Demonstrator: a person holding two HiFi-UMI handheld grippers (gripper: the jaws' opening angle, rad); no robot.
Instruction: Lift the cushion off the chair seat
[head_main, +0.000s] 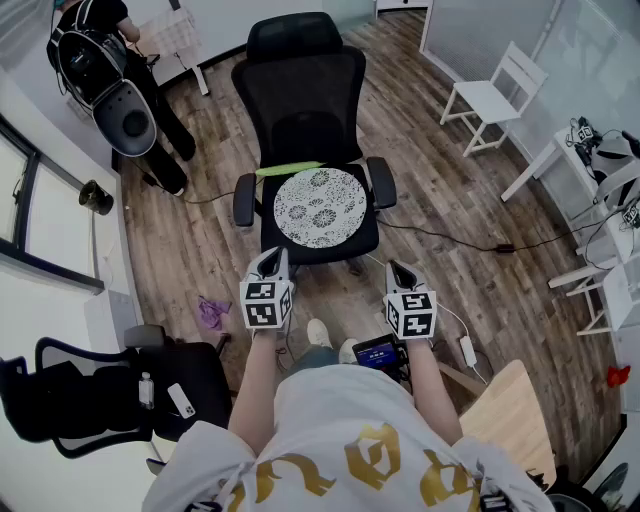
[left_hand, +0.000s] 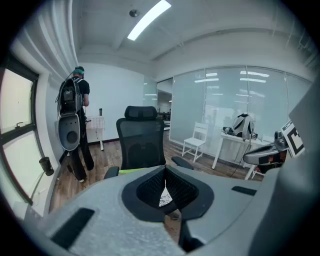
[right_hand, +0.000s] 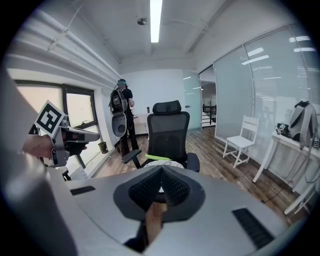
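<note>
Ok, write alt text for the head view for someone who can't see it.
Seen from above, a round patterned cushion lies on the seat of a black office chair. The left gripper and right gripper, both shut and empty, are held just short of the seat's front edge. Another person stands at the upper left.

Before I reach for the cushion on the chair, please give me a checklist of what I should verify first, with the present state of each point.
1. Cushion lies flat on the seat of the chair, fully in view: ok.
2. Left gripper and right gripper empty: ok.
3. Jaws open for a grasp: not ok, both shut.
4. Grippers at the cushion's edge: not ok, both short of the seat.
5. Green strip behind the cushion free of it: cannot tell.
</note>
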